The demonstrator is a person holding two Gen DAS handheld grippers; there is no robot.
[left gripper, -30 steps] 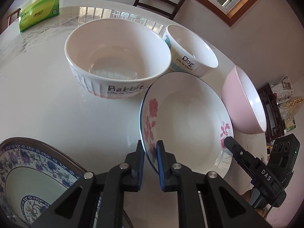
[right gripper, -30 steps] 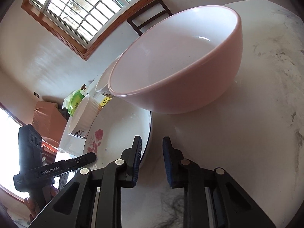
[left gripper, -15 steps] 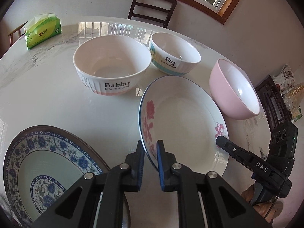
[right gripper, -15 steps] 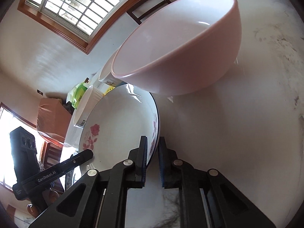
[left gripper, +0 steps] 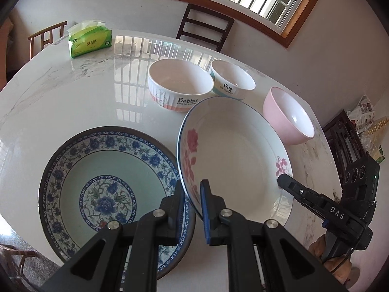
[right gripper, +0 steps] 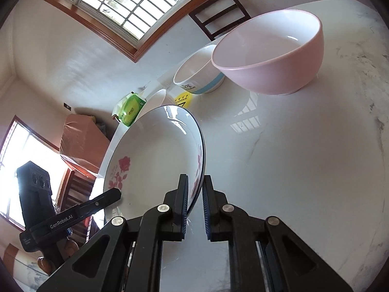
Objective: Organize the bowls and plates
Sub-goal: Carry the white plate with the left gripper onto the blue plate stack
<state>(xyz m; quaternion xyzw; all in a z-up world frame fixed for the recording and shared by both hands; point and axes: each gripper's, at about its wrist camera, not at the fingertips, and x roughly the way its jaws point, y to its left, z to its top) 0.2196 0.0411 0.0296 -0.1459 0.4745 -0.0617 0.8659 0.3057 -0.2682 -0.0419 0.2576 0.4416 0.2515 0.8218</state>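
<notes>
A white plate with pink roses [left gripper: 233,146] [right gripper: 155,150] hangs tilted above the white marble table [left gripper: 73,97]. My left gripper [left gripper: 193,199] is shut on its near rim, and my right gripper [right gripper: 195,194] is shut on the opposite rim. To the plate's left lies a blue floral plate [left gripper: 109,185]. Behind stand a "Rabbit" bowl [left gripper: 178,85], a "Dog" bowl [left gripper: 231,80] [right gripper: 199,73] and a pink bowl [left gripper: 289,116] [right gripper: 272,51]. The right gripper's body [left gripper: 340,209] shows at the lower right in the left wrist view.
A green tissue pack [left gripper: 88,39] [right gripper: 132,105] sits at the table's far left edge. Dark wooden chairs [left gripper: 205,26] stand behind the table under the window. A yellow sticker [right gripper: 182,98] lies on the table near the Dog bowl.
The right gripper closed on the rose plate's rim. Both grippers have lifted the plate and drawn it back toward the blue floral plate, so the bowls look farther away.
</notes>
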